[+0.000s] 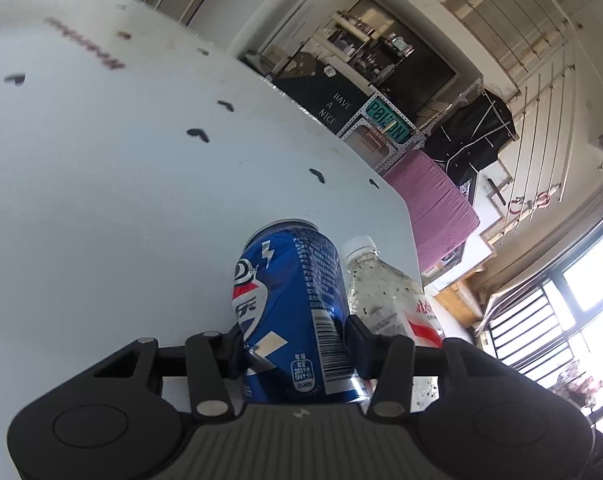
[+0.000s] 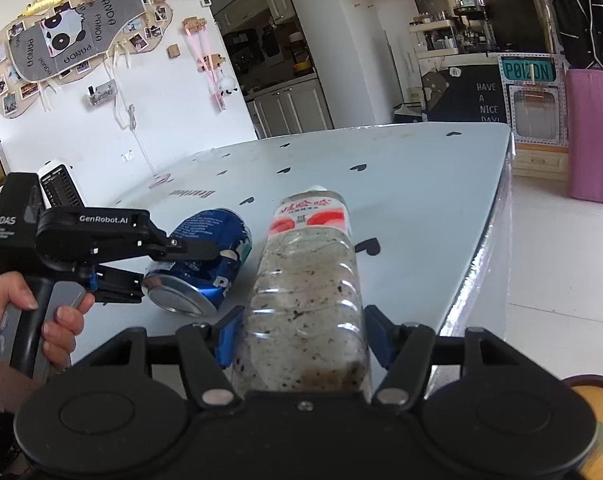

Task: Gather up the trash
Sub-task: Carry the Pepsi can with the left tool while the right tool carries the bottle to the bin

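Your left gripper (image 1: 297, 354) has its jaws clenched on the dented blue can (image 1: 291, 308), and your right gripper (image 2: 303, 334) grasps the speckled clear plastic bottle (image 2: 307, 288); both lie low over the pale heart-printed worktop (image 2: 421, 184). You seem mid-pickup: next, lift both clear and carry them to a bin, not in view.

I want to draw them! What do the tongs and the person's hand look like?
The left tongs are black plastic with white "GenRobot.AI" and "DAS" lettering and a grey handle. The right tongs are black too, with silver rivets, round discs and blue pads. The bare hand has a grey sleeve cuff.
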Available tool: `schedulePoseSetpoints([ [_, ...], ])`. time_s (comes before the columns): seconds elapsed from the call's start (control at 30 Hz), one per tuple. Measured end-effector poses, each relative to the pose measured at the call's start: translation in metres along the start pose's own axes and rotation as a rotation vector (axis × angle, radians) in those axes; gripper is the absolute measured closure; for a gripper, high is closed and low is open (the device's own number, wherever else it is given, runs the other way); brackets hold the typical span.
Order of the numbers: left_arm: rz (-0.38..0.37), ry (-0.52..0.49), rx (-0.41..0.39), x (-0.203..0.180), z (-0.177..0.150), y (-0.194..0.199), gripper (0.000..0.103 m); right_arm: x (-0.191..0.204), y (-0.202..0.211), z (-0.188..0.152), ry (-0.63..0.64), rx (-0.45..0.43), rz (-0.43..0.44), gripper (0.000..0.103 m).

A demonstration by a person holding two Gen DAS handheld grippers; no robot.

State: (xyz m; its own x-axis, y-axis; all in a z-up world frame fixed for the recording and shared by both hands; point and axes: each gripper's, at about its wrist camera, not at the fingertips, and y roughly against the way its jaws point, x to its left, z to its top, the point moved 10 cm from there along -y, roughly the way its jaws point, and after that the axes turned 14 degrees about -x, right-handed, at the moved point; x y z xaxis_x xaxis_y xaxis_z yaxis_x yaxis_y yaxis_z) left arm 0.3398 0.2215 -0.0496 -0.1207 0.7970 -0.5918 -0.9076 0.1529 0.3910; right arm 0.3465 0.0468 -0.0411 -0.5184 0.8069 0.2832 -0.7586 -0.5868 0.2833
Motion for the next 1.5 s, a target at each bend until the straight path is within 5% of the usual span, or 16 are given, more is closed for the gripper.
schedulePoseSetpoints([
  [0.27,0.064,-0.222,-0.085,-0.033,-0.004,0.027,0.057,-0.001,0.012,0.010,0.006,-0.039,-0.033,0.040],
  [0.8,0.053,-0.285,-0.110,-0.066,-0.026,0.056,0.060,-0.005,0.039,0.016,-0.010,-0.100,-0.056,0.041],
  [1.17,0.056,-0.392,-0.154,-0.099,-0.026,0.074,0.061,-0.018,0.085,0.038,-0.003,-0.147,-0.158,0.041],
  [1.5,-0.030,-0.497,-0.140,-0.163,-0.057,0.077,0.062,-0.052,0.147,0.046,-0.014,-0.189,-0.275,0.041],
])
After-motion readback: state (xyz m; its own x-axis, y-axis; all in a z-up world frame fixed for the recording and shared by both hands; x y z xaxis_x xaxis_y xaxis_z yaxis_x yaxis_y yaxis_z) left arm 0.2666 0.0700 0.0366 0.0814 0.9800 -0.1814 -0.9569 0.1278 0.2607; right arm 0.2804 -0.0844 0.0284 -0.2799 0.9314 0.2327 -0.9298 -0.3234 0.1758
